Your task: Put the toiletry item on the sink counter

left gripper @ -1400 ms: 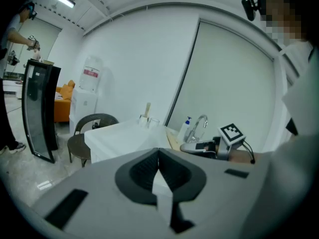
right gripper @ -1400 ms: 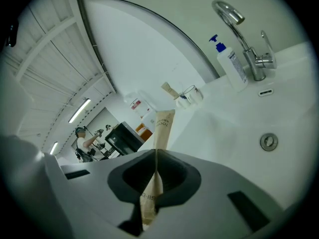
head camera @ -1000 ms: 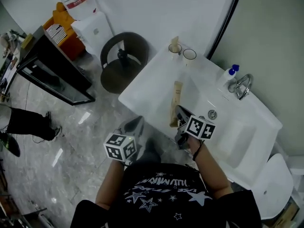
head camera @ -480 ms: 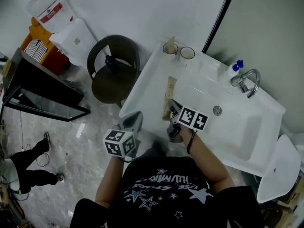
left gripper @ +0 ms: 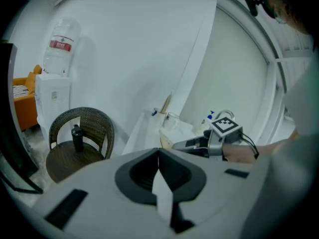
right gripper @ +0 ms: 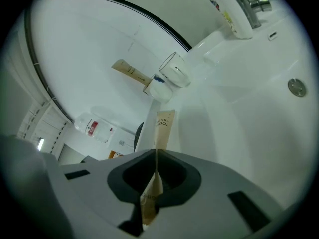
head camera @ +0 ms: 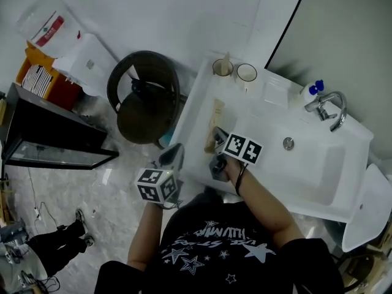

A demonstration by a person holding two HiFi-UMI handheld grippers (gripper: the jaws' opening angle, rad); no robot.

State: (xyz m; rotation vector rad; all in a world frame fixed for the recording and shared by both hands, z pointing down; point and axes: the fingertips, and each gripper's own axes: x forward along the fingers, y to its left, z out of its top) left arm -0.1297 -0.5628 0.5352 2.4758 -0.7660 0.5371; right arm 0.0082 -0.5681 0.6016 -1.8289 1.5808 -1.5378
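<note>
The toiletry item is a flat tan toothbrush packet (head camera: 214, 122) (right gripper: 162, 128). My right gripper (head camera: 217, 138) (right gripper: 155, 156) is shut on its near end, and the far end points toward the wall over the left part of the white sink counter (head camera: 197, 106). Whether the packet touches the counter I cannot tell. My left gripper (head camera: 174, 156) (left gripper: 158, 151) is shut with nothing in it, off the counter's front left edge. From the left gripper view, the right gripper (left gripper: 185, 144) shows level over the counter.
Two glass cups (head camera: 222, 67) (head camera: 247, 72) stand at the counter's back left, one with a tan packet (right gripper: 130, 72) in it. A soap bottle (head camera: 310, 92), tap (head camera: 331, 108) and basin drain (head camera: 288, 143) lie to the right. A wicker chair (head camera: 144, 100) with a dark bottle stands left.
The right gripper has carried the packet leftward, from over the basin's edge to the counter's left part. The left gripper stays by the front edge. The head view has shifted.
</note>
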